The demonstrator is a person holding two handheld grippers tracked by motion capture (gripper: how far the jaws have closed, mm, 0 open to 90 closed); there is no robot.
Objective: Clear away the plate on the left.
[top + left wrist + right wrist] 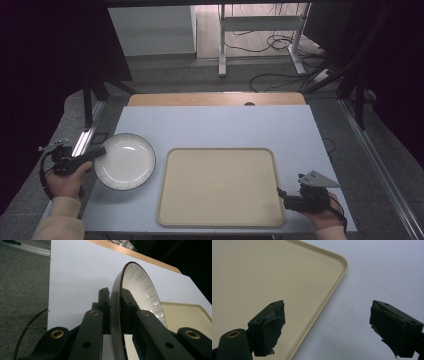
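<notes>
My left gripper (98,152) pinches the plate (125,161) rim; plate left of the tray (220,186), not yet on it. My right gripper (281,195) waits wide open at tray's near-right corner

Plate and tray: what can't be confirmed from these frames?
- Plate underside contact: in the left gripper view the left gripper, clamped on its rim, hides whether it rests on the table.
- Tray: cut off by the right gripper view's edges.
- Right gripper: height above the tray's rim unclear.
</notes>
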